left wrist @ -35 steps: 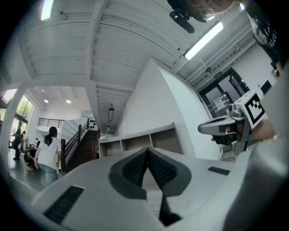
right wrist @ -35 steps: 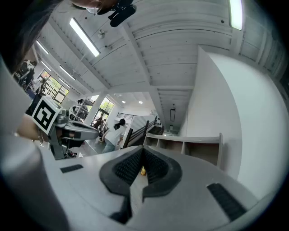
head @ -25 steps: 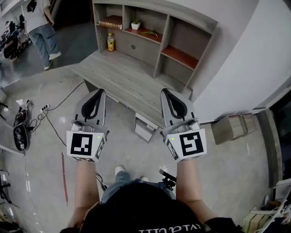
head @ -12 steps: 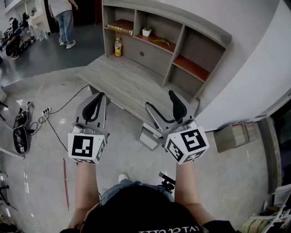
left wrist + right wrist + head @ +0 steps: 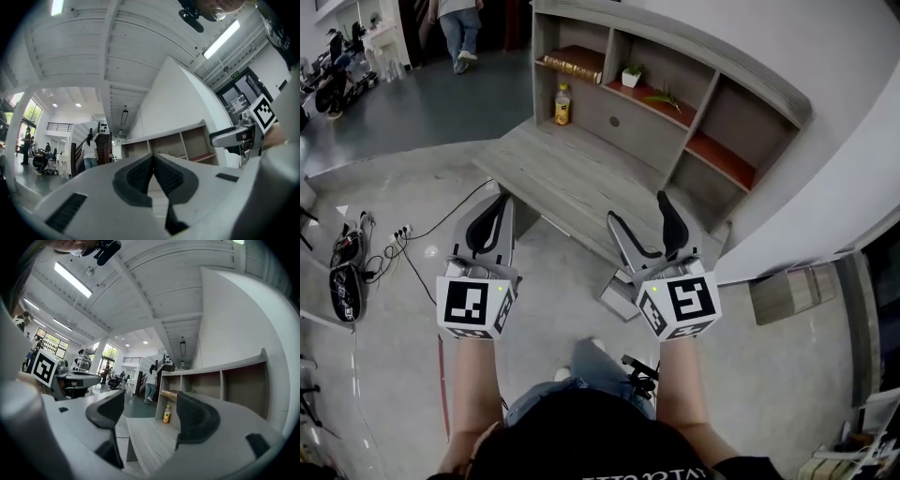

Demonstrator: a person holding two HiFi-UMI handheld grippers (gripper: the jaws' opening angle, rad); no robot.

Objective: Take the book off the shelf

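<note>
The book [image 5: 575, 67], brown with a gilt spine, lies flat on the top left shelf of the grey shelf unit [image 5: 712, 103]; it also shows in the right gripper view [image 5: 169, 394]. Both grippers hang over the floor in front of the low desk [image 5: 572, 178], well short of the book. My left gripper [image 5: 497, 208] is shut, its pads [image 5: 161, 174] pressed together on nothing. The right gripper [image 5: 639, 210] is open, jaws spread wide and empty [image 5: 150, 408].
A yellow bottle [image 5: 562, 106] stands on the desk below the book. A small potted plant [image 5: 630, 77] and a green sprig [image 5: 666, 97] occupy the adjoining shelf. Cables [image 5: 394, 234] lie on the floor at left, a cardboard box [image 5: 787, 291] at right. A person [image 5: 459, 19] walks far behind.
The right gripper's jaws have gone from shut to wide open. Both grippers and the view have moved closer to the desk. The person in the background has walked farther away.
</note>
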